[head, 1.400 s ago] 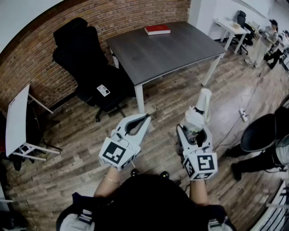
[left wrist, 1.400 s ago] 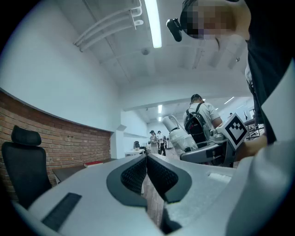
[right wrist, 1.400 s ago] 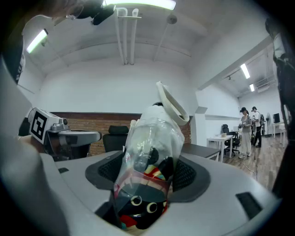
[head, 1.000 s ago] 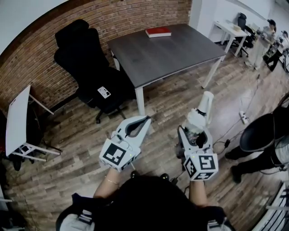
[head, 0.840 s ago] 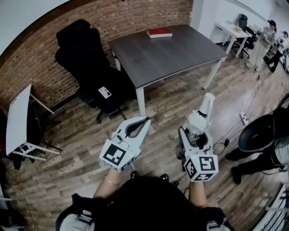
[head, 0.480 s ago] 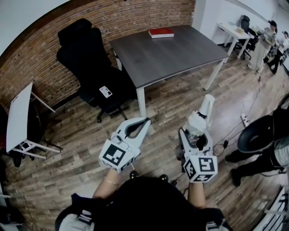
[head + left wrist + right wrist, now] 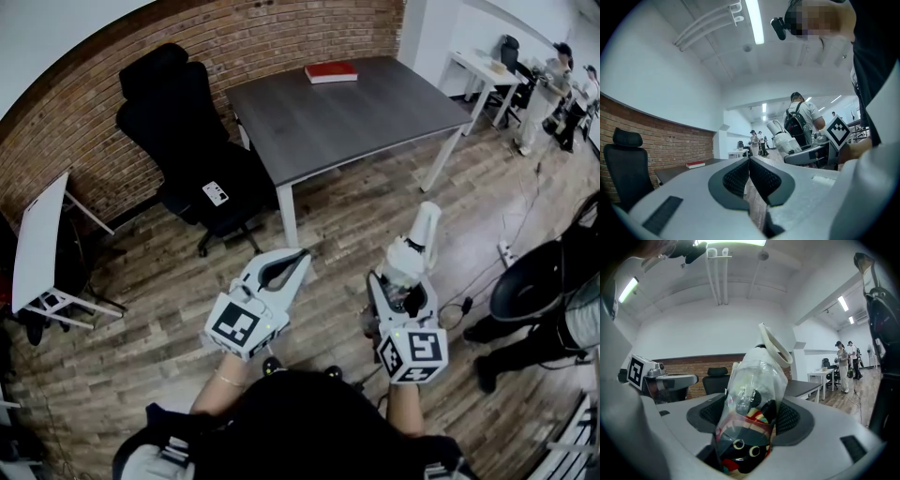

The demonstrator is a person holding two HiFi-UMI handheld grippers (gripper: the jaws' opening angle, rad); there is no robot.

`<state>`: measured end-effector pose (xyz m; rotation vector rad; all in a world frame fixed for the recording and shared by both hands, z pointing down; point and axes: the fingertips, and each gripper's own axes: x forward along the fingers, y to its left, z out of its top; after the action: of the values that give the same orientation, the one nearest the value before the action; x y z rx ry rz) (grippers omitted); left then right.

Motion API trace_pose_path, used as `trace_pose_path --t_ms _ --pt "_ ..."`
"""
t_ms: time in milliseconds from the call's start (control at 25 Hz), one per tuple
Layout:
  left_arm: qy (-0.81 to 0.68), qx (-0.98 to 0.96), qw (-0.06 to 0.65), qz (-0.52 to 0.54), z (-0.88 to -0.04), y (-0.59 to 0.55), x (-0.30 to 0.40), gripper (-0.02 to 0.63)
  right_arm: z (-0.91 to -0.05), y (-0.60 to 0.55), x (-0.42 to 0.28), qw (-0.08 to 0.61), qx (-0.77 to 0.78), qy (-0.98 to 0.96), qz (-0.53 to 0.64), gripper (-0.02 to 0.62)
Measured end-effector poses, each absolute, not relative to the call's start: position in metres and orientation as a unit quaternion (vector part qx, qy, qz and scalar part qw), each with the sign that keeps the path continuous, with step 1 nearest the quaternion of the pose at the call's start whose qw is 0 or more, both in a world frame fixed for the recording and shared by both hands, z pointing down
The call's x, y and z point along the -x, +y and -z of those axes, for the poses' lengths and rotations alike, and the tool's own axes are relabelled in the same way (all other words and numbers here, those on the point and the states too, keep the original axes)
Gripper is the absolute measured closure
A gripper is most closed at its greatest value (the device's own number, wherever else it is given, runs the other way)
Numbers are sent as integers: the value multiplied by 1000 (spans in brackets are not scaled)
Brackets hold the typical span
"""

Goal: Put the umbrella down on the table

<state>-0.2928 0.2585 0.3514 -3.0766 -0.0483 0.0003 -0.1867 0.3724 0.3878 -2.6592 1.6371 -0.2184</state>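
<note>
The folded umbrella [image 7: 413, 246], wrapped in a clear sleeve with its white handle pointed forward and up, is clamped between the jaws of the right gripper [image 7: 401, 287] and is held above the wooden floor [image 7: 141, 347], well short of the dark grey table [image 7: 356, 117]. The left gripper [image 7: 299, 255] is carried beside it with its jaws pressed together on nothing. A red book [image 7: 330, 72] is seen lying at the table's far edge, and a black office chair [image 7: 183, 141] is placed against the brick wall [image 7: 84, 112].
</note>
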Motion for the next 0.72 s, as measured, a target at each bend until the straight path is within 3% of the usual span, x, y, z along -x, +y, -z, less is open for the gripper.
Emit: trace_pose_path --t_ms 720 --pt "-28 999 33 10 -362 330 253 602 -397 436 155 -3 849 523 73 293"
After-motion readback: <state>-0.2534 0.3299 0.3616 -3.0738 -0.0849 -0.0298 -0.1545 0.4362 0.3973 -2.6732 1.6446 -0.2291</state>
